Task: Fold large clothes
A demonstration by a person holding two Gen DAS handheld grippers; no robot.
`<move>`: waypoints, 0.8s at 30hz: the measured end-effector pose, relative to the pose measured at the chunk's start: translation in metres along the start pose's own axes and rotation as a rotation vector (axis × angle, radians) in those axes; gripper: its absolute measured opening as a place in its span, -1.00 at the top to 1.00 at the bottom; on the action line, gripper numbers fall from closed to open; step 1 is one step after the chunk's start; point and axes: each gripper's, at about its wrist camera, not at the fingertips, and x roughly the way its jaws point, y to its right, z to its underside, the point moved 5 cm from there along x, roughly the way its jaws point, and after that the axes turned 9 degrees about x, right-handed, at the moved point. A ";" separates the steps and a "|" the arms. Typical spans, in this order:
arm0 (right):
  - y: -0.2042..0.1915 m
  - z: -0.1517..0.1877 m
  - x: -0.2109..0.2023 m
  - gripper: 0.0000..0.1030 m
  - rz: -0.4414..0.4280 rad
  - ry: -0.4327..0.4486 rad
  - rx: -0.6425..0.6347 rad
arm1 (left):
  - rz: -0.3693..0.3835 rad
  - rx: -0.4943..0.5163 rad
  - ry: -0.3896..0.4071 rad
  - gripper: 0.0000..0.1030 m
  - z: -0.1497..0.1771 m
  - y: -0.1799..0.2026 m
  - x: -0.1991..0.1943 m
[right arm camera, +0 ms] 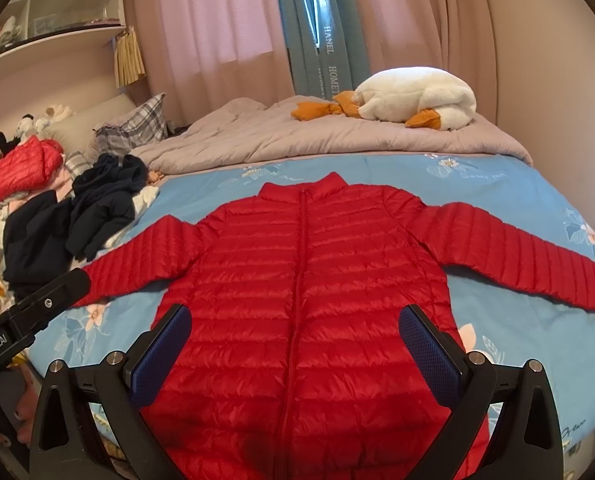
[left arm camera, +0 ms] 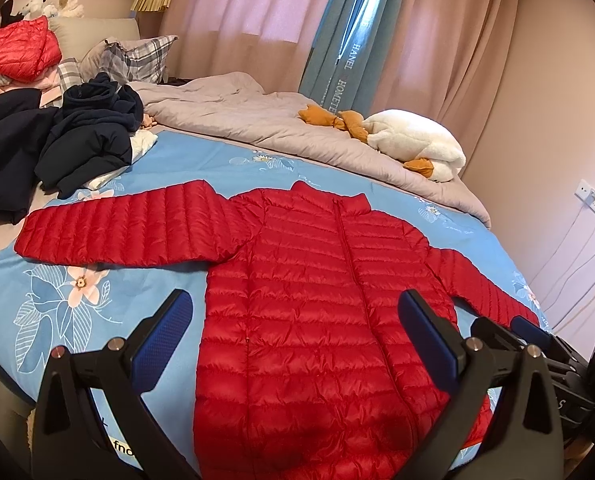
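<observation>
Jacket (left arm camera: 317,300) lies flat on bedsheet (left arm camera: 145,312); left hand-held gripper (left arm camera: 295,328) and right hand-held gripper (right arm camera: 295,336) spread wide.

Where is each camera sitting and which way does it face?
Left wrist: on the left gripper, over the bed's near edge, facing the curtains; own open fingers and the right gripper show.
Right wrist: on the right gripper, further right, same heading; own open fingers and the left gripper show.
Shared: red jacket, plush duck.

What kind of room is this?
Most likely a bedroom: a bed with a blue floral sheet, a plaid pillow, a crumpled grey duvet and drawn pink curtains.
</observation>
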 end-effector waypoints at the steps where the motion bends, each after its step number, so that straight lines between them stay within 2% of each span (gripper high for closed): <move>1: 0.000 0.000 0.000 -0.99 0.000 0.000 0.000 | 0.000 0.000 0.001 -0.99 0.000 0.000 0.000; 24: 0.004 0.000 -0.001 -0.99 0.002 0.001 0.004 | 0.000 0.000 -0.001 -0.99 0.000 0.001 0.000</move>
